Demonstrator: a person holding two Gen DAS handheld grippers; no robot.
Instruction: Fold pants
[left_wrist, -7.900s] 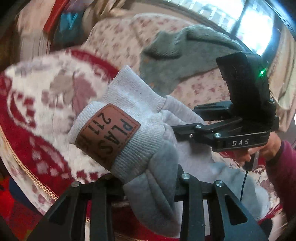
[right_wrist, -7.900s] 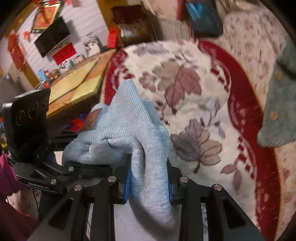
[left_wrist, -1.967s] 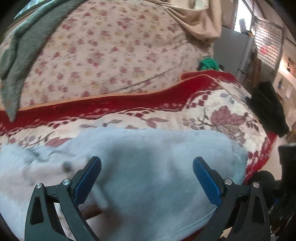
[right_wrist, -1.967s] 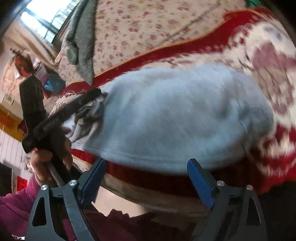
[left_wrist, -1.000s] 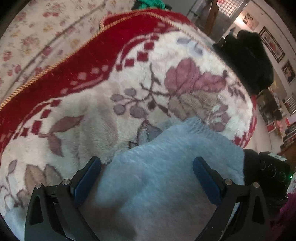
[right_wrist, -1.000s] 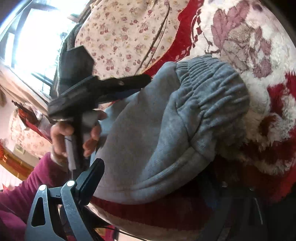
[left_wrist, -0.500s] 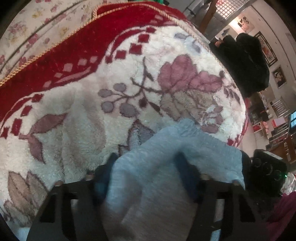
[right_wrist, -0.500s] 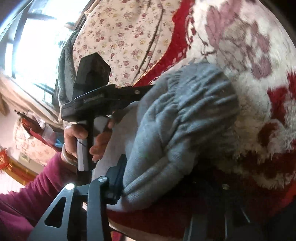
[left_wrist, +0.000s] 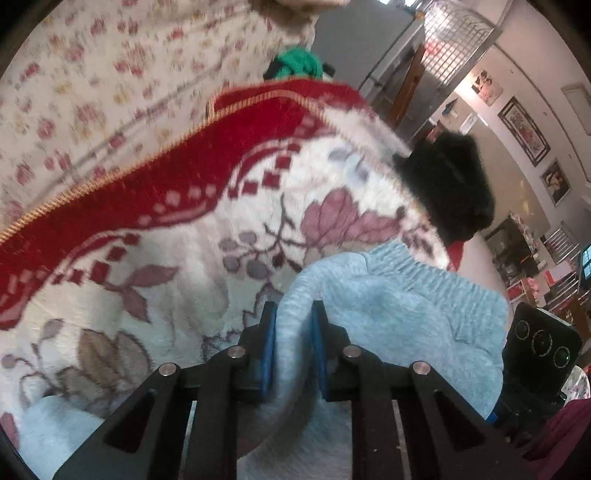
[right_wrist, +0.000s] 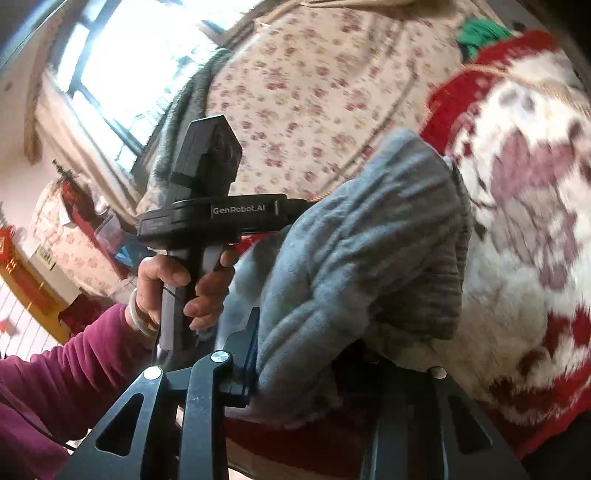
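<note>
pants (left_wrist: 399, 317) lower centre-right, bunched on blanket (left_wrist: 177, 266) | left tool (left_wrist: 293, 343) clamped on pants edge | right tool (right_wrist: 295, 365) clamped on waistband end, lower centre | progress: fold underway, both ends gripped, flattening and final fold left

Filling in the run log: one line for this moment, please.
left gripper: shut on gray pants | right gripper: shut on pants waistband | pants bunched on floral blanket
</note>
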